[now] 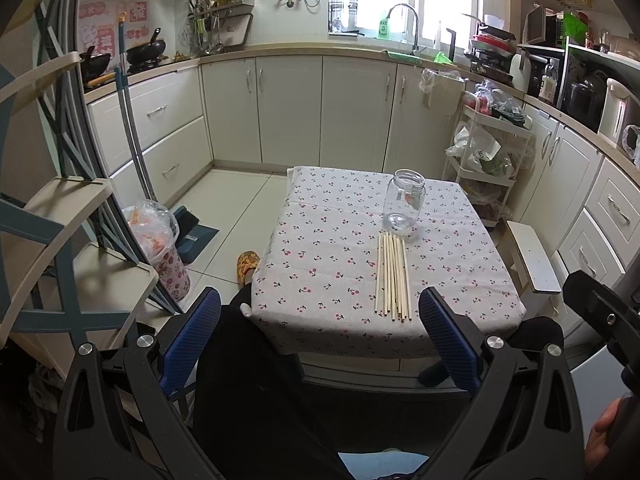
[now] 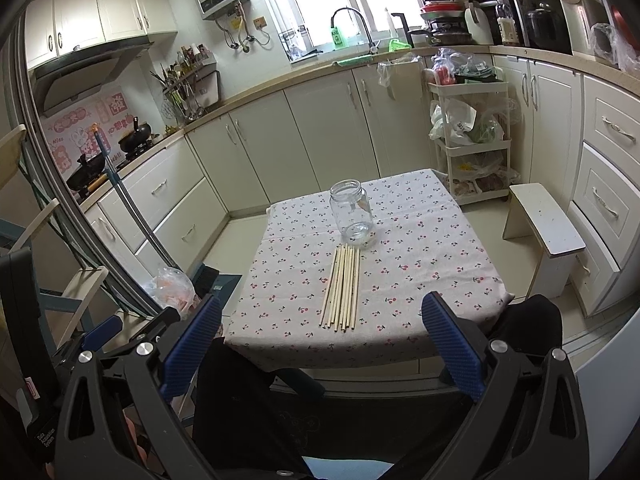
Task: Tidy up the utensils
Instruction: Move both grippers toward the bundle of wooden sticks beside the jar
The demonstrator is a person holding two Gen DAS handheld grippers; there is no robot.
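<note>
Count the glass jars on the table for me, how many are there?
1. The glass jar stands upright and empty on the cherry-print tablecloth, just beyond the far tips of the wooden chopsticks. No other jar shows on the table.

We see a pale grey tablecloth (image 2: 420, 248) printed with small red cherries, a bundle of light tan wooden chopsticks (image 2: 342, 286), a clear colourless glass jar (image 2: 351, 212), cream cabinet doors (image 2: 320, 128), and blue ribbed gripper pads (image 2: 452, 344) on black frames.
</note>
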